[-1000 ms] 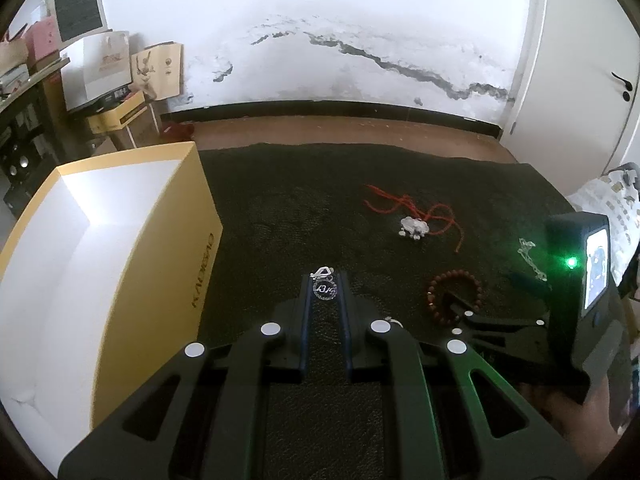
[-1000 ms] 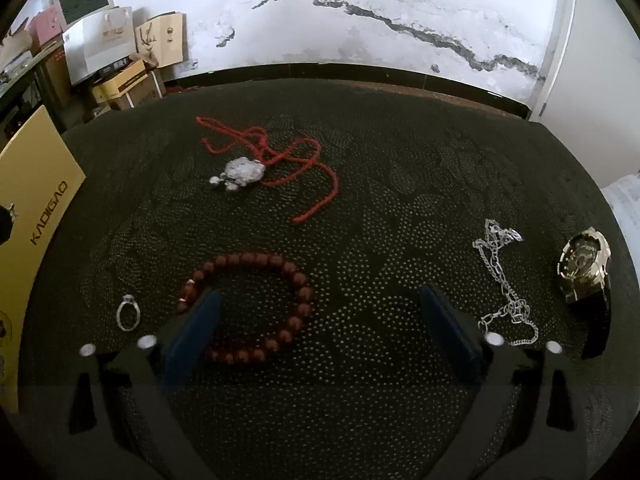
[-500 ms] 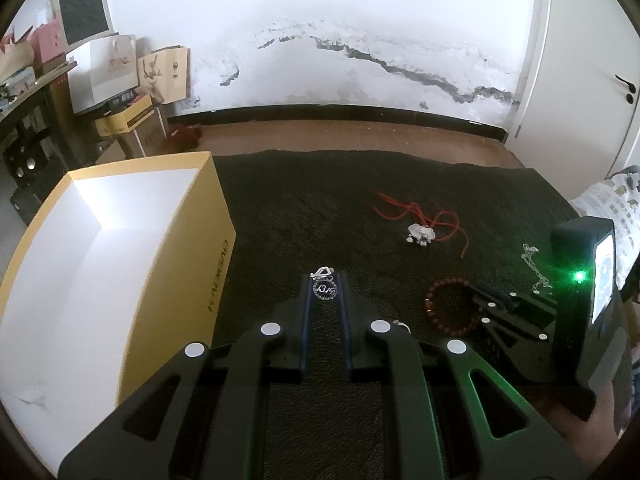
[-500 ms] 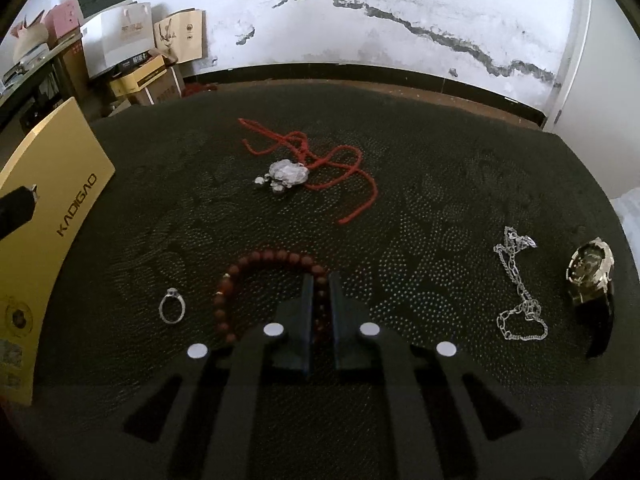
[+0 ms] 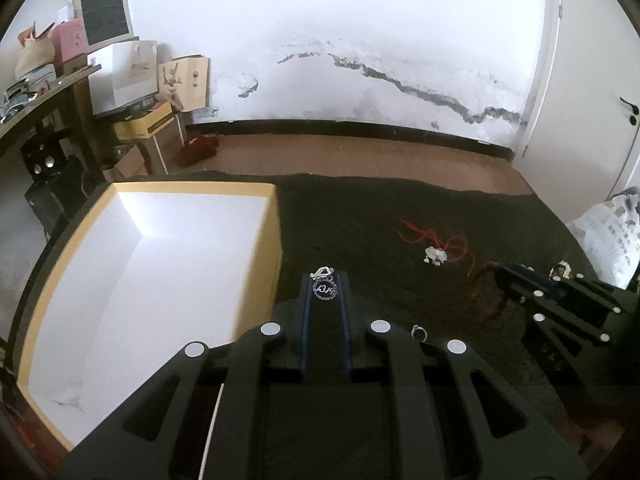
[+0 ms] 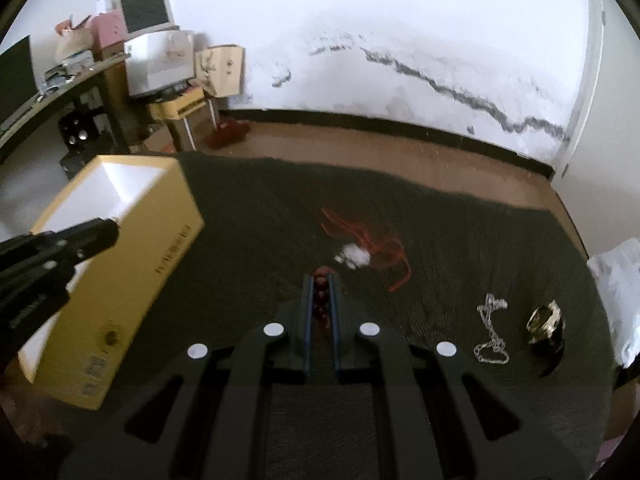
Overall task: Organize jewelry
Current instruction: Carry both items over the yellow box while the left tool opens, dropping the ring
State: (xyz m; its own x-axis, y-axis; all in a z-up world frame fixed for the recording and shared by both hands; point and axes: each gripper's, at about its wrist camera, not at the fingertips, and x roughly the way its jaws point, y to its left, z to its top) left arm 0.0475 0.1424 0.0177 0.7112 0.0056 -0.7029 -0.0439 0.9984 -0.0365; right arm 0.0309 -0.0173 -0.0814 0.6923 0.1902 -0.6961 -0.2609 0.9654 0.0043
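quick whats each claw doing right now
left claw: closed on a round silver pendant
right claw: closed on the dark red bead bracelet

We seem to be in a lived-in room of a home. At the top of the frame a white plastered wall shows a long dark crack and stains above a black skirting board and brown wooden floor. At upper left, a cluttered dark desk holds an old cream monitor, paper shopping bags and cardboard boxes; a white door with a black handle stands at right.
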